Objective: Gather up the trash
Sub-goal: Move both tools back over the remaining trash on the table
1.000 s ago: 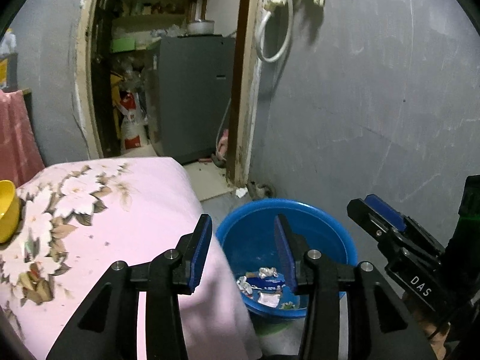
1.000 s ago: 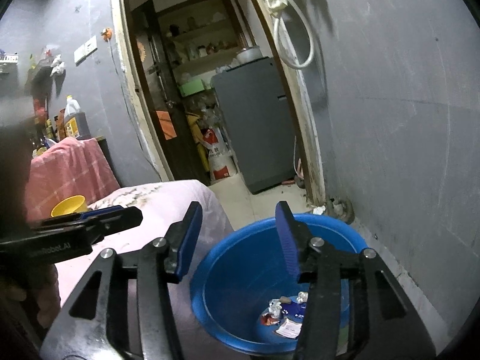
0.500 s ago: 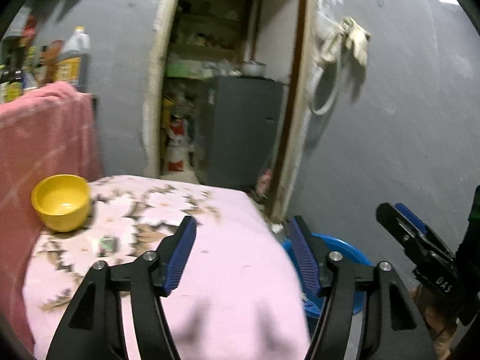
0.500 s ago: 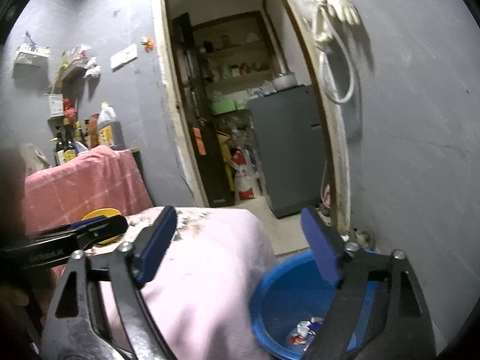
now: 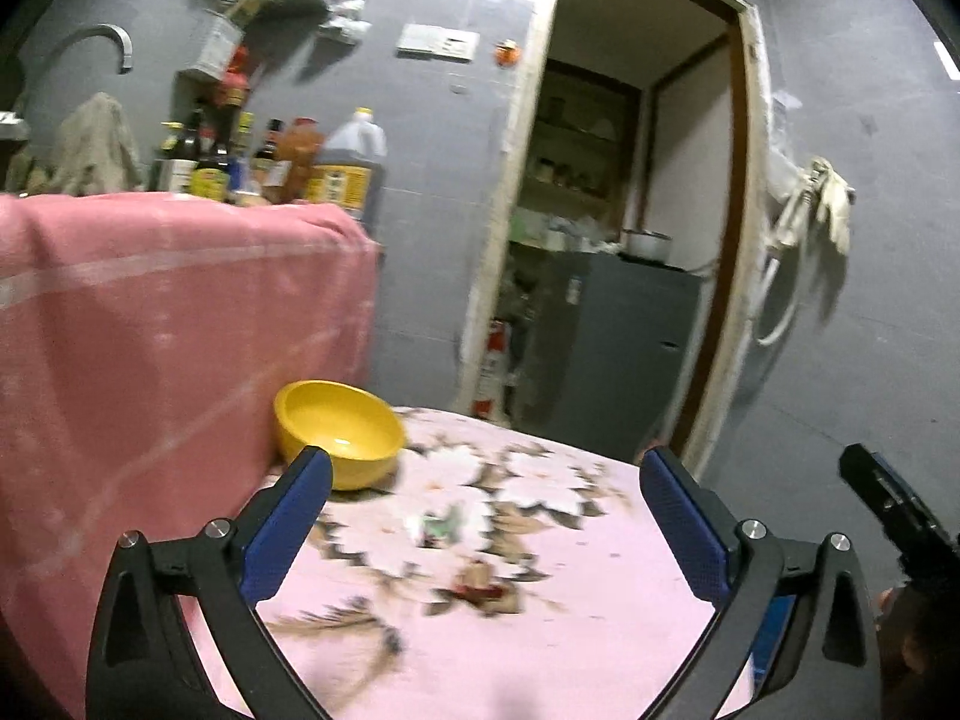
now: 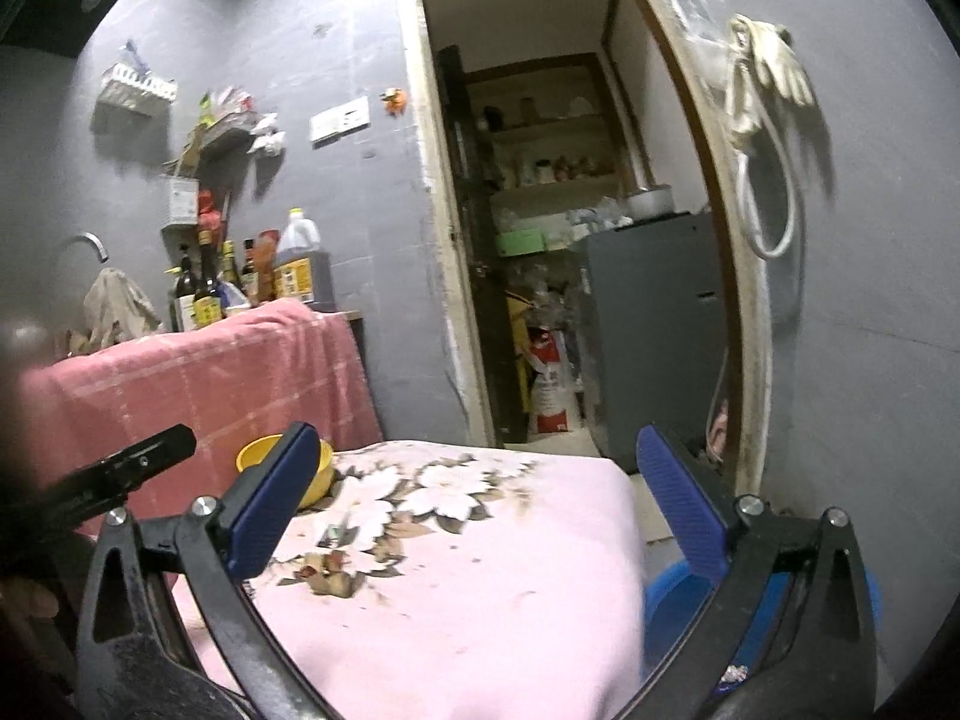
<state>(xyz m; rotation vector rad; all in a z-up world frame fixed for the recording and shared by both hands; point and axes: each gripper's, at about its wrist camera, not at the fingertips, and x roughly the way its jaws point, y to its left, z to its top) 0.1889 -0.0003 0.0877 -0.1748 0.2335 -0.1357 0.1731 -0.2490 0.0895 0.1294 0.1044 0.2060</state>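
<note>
Both hand-held grippers wider, table-facing

Nothing here can really be read. The big jug (image 6: 298,267) among the bottles (image 6: 207,288) on the counter wears a yellow label, but the print on it is only a blur. The smaller dark bottles have yellow and white labels too, just as unreadable. In the doorway, a red and white sack (image 6: 549,384) on the floor carries printing that is too small to make out. The white plate (image 6: 339,117) on the grey wall shows no legible marking. The grippers show no lettering from either wrist view.
</note>
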